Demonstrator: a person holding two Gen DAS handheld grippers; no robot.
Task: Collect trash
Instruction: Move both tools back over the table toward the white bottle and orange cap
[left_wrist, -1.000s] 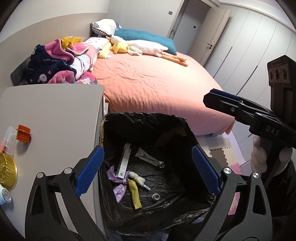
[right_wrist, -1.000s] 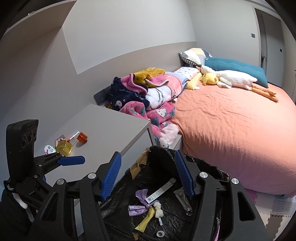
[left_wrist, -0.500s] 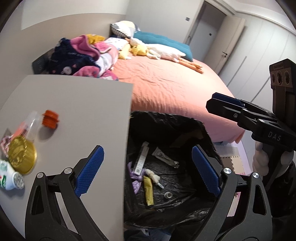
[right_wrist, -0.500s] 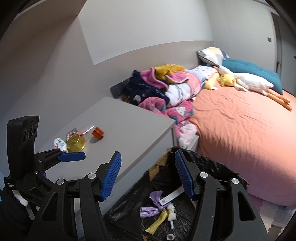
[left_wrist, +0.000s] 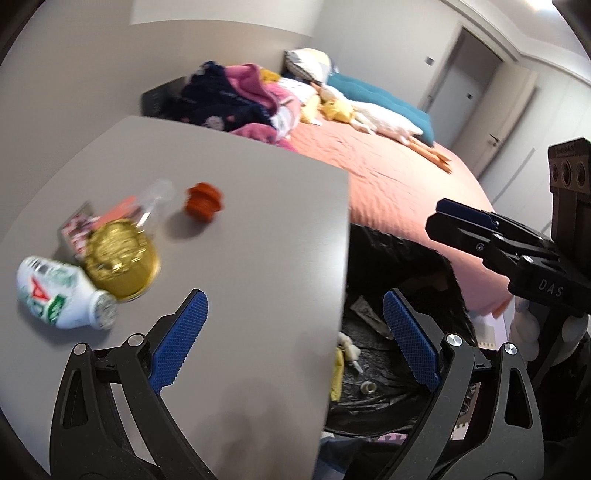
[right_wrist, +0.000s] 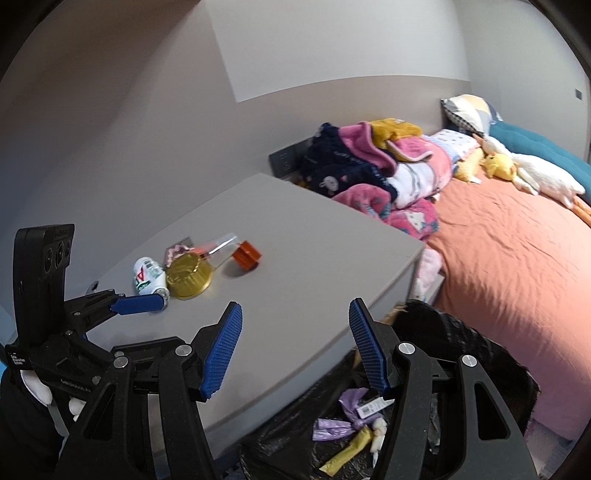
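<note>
On the grey table (right_wrist: 306, 258), far left, the trash sits in one tight cluster: white bottle (right_wrist: 147, 275) lying on its side, gold cup (right_wrist: 189, 277) touching it, a printed wrapper (right_wrist: 177, 251) behind, a clear tube (right_wrist: 218, 247) tilted over the cup, orange cap (right_wrist: 246, 255) just beside to the right, apart from the cup. Same cluster in the left wrist view, blurred: bottle (left_wrist: 62, 297), cup (left_wrist: 120, 260), cap (left_wrist: 204, 201). Right of the cap the tabletop is bare up to its right edge, lots of free surface. Left gripper (left_wrist: 293, 339) over the table's near right part, jaws spread, nothing between; its right finger hangs past the table edge over the bin. In the right wrist view the left gripper (right_wrist: 138, 304) shows side-on with its tip near the bottle, contact unclear. Right gripper (right_wrist: 295, 350) jaws spread, empty, straddling the table's near edge. Just right of and below that edge, the bin (right_wrist: 461, 339) with black liner, touching or nearly touching the table side; inside it a purple wrapper (right_wrist: 332, 424), a yellow wrapper (right_wrist: 347, 452), a tag strip (right_wrist: 373, 408). Farther right the bed (right_wrist: 509, 266), its edge close behind the bin. Clothes pile (right_wrist: 376, 173) at the table's far corner.
</note>
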